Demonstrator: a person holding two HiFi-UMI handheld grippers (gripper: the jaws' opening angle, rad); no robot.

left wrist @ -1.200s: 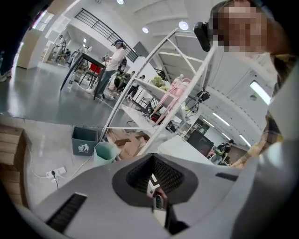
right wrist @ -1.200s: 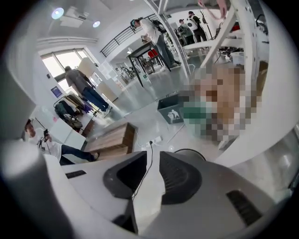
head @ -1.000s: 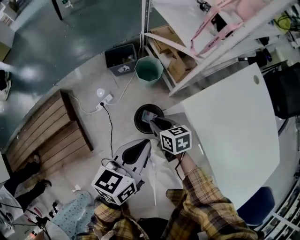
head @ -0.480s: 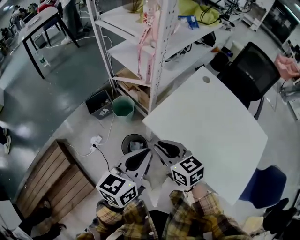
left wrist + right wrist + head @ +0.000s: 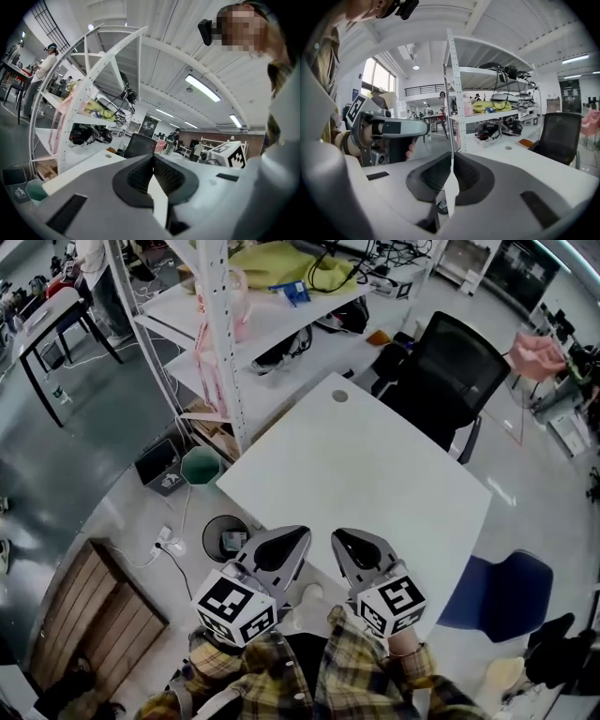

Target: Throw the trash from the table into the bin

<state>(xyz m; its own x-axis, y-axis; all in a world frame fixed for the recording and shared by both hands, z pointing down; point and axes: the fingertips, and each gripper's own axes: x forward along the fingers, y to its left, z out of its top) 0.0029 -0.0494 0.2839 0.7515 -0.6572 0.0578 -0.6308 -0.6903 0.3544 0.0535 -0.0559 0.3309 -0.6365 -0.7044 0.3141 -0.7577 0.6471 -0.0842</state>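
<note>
1. Your left gripper [image 5: 302,533] has its jaws pressed together on nothing. The jaws of your right gripper [image 5: 338,537] have just closed, and they are empty too. Both hang side by side at the near edge of the worktop [image 5: 375,474].
2. The black round bin [image 5: 206,532] stands on the floor, down and to the left of your left gripper and by the worktop's corner. Your left hand is the nearer. A pale scrap [image 5: 232,541] lies inside.
3. No trash shows on the white worktop, so the job looks finished.
4. Beyond stand a green tub [image 5: 200,466] and a black chair [image 5: 450,381].
</note>
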